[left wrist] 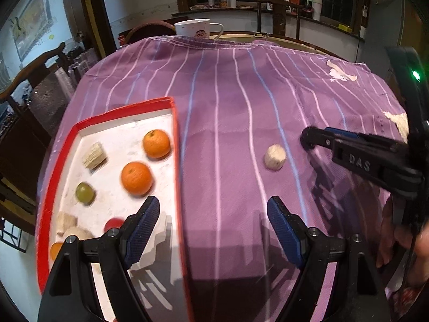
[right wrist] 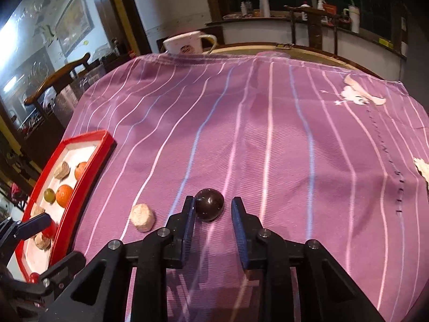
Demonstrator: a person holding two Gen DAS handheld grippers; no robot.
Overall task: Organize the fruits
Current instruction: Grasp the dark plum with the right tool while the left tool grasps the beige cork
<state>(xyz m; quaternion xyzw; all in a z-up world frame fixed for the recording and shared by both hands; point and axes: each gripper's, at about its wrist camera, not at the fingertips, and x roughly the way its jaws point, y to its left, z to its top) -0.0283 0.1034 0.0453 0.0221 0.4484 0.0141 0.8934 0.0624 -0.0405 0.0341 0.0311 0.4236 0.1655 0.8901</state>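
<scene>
On the purple cloth (right wrist: 268, 139), dark round fruit (right wrist: 209, 204) between right gripper (right wrist: 213, 212) jaws, open, touching left one

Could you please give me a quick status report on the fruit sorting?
Left claw open, empty. Right claw open around dark round fruit. Red tray holds oranges. Pale chunk beside fruit, not blocking.

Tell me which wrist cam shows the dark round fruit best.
Right wrist. The dark round fruit lies on the purple cloth between the open right gripper fingers, touching the left finger, fully visible. The left wrist view does not show it; the right gripper's fingers block that spot.
</scene>
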